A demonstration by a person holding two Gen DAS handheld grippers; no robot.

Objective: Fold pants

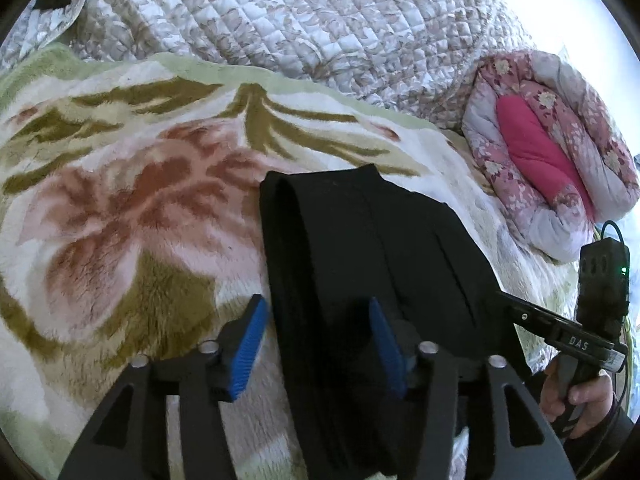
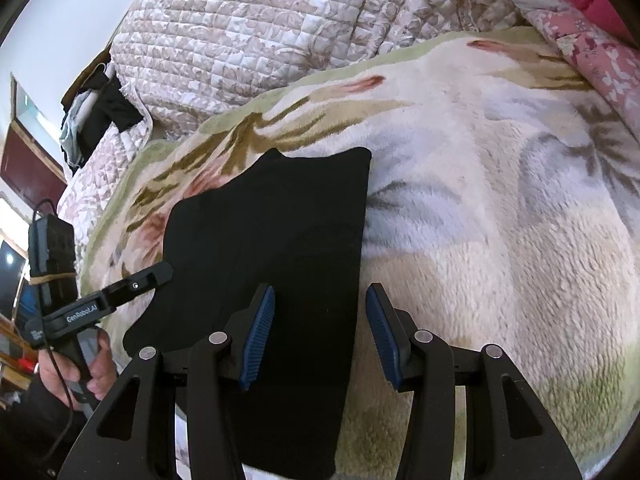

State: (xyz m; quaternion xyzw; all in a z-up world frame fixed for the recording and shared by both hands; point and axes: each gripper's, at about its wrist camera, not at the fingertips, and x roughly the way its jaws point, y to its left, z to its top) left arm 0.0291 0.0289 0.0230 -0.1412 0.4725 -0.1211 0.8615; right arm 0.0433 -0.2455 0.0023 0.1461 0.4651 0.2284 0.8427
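Black pants (image 1: 360,264) lie folded into a long strip on a floral fleece blanket (image 1: 132,208); they also show in the right wrist view (image 2: 272,248). My left gripper (image 1: 318,344) is open, its blue pads straddling the pants' left edge near the front end. My right gripper (image 2: 320,336) is open, straddling the pants' right edge. Nothing is held. The right gripper also shows from the side in the left wrist view (image 1: 504,298). The left gripper shows in the right wrist view (image 2: 166,270) at the pants' left edge.
A quilted beige bedspread (image 1: 320,20) is heaped at the back. A rolled pink floral quilt (image 1: 552,148) lies at the right. The fleece blanket (image 2: 500,220) spreads wide to the right of the pants. Dark clothes (image 2: 100,116) hang at the far left.
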